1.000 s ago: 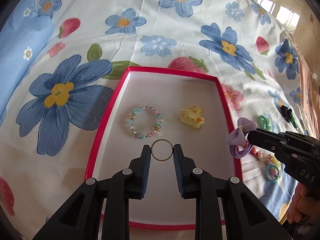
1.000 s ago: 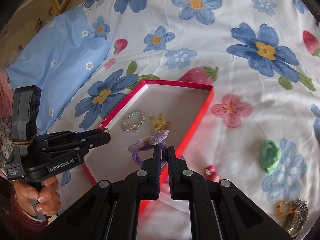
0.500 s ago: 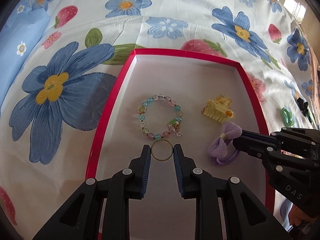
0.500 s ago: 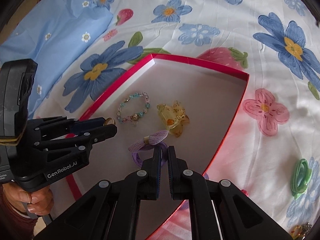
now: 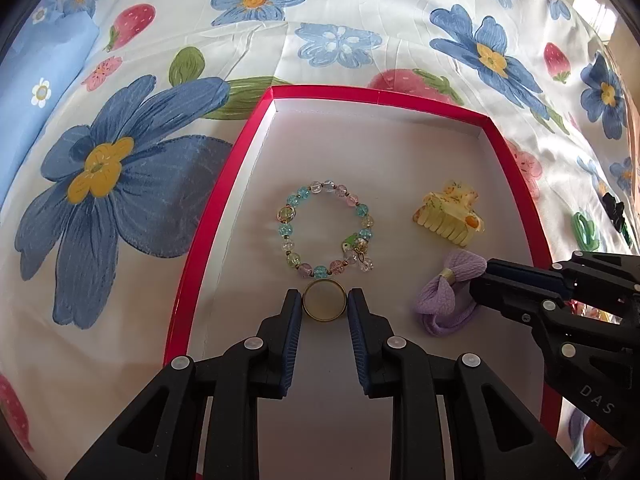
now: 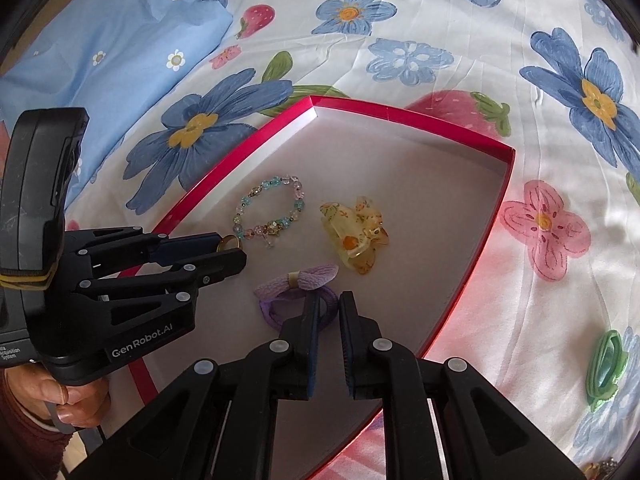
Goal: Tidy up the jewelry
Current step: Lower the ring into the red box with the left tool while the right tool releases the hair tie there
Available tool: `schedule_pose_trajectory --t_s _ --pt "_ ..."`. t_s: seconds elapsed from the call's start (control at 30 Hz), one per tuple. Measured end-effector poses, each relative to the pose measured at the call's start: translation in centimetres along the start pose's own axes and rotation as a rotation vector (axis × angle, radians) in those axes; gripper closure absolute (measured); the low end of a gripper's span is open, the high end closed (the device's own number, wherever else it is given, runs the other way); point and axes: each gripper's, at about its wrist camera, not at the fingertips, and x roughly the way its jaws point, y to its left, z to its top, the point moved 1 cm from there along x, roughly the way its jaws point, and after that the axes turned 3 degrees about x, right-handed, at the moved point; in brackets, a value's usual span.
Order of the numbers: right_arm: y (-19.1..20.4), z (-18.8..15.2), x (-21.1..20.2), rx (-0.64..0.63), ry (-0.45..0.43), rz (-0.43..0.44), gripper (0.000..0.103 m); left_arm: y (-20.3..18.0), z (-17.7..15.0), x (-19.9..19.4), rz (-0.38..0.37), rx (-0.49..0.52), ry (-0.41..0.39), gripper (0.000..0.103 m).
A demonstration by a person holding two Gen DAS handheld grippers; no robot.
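The left gripper (image 5: 324, 307) reached forward and low, its two fingers closed on the sides of a small gold ring (image 5: 324, 303) held at the tips. The right gripper (image 6: 329, 312) came in from the right side, pointing toward the left one. Its fingers were a little apart, with a thin gap between the blue pads (image 6: 313, 336), and a purple hair tie (image 6: 296, 294) loop sat between them. A hand (image 6: 70, 398) held the left gripper's handle from below.
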Motion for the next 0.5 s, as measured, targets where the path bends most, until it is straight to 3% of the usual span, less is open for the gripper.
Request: schedule_pose_trajectory --t_s 0.23,0.4,0.5 --pt "-0.1 -0.1 -0.7 0.015 -0.014 0.004 0.085 -0.2 -0.2 -0.6 0.006 -0.014 -0.006 0.078" --pt "-0.5 -0.4 -2.7 0.042 -0.065 0.030 0.083 0.2 -0.4 -2.3 -0.004 -0.056 -0.051 0.063" --pt "-0.8 -0.9 -4.5 0.062 -0.112 0.046 0.072 0.4 -0.9 -3.8 -0.023 -0.092 -0.081 0.061"
